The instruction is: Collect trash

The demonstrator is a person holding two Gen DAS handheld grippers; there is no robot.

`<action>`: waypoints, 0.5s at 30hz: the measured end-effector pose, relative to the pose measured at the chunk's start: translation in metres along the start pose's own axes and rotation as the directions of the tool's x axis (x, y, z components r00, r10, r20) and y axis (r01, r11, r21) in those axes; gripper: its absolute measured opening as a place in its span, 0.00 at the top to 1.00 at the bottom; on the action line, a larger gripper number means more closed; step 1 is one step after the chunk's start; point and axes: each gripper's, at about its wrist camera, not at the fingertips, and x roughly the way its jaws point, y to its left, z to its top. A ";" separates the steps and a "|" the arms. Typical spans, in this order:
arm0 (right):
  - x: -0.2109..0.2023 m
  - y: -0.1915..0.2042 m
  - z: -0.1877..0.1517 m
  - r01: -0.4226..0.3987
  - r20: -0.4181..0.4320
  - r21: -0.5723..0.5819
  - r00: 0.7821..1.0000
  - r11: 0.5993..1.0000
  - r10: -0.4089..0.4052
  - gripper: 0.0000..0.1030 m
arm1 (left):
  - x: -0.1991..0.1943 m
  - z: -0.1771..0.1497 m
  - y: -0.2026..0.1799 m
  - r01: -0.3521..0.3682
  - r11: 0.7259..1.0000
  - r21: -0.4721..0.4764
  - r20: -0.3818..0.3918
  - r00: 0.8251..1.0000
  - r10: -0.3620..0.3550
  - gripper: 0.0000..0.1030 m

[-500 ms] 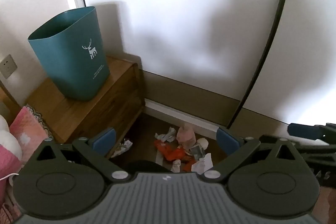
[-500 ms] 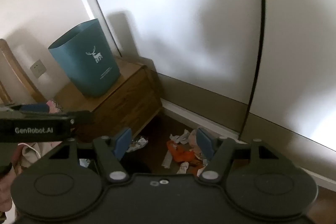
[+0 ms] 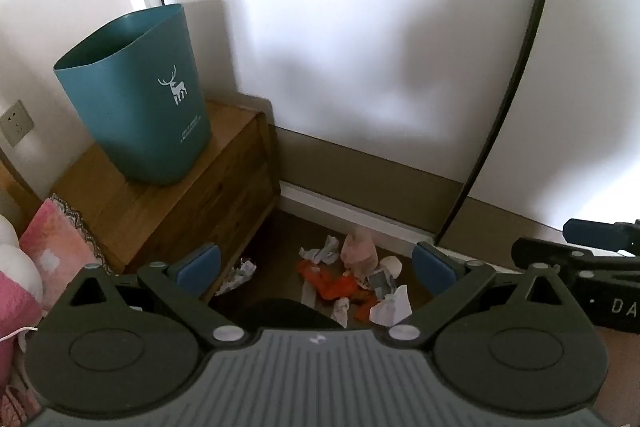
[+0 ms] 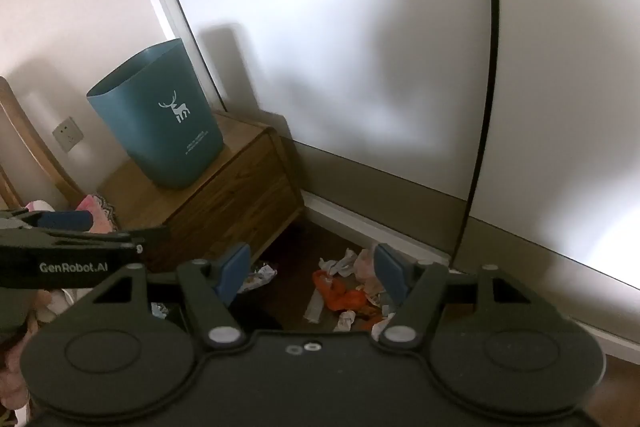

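Observation:
A pile of trash [image 3: 352, 283] lies on the dark floor by the wall: an orange wrapper [image 3: 334, 283], white crumpled paper [image 3: 390, 309] and a pink piece [image 3: 358, 251]. The pile also shows in the right wrist view [image 4: 344, 291]. One crumpled paper [image 3: 240, 273] lies apart beside the cabinet. A teal bin [image 3: 140, 99] with a white deer stands on the wooden cabinet [image 3: 168, 203]; it also shows in the right wrist view [image 4: 160, 119]. My left gripper [image 3: 316, 267] is open and empty, high above the pile. My right gripper [image 4: 312, 271] is open and empty, also above it.
Large white sliding doors [image 3: 360, 47] with dark frames stand behind the trash. A pink cloth [image 3: 52, 247] lies left of the cabinet. A wall socket [image 3: 16, 123] is at the far left. The right gripper's body shows at the left wrist view's right edge [image 3: 600, 259].
Both views have shifted only slightly. Both grippers stay open and empty above the pile.

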 end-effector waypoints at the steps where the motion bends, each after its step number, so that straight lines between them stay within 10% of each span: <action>1: 0.001 0.001 0.000 -0.001 -0.003 -0.002 1.000 1.000 0.001 0.34 | 0.001 0.000 -0.001 -0.001 1.000 0.001 -0.002 1.000 0.001 0.01; 15: 0.010 0.002 0.010 -0.012 -0.045 -0.005 0.999 1.000 0.011 0.34 | 0.007 -0.005 0.003 -0.004 1.000 0.005 -0.033 0.999 0.004 0.01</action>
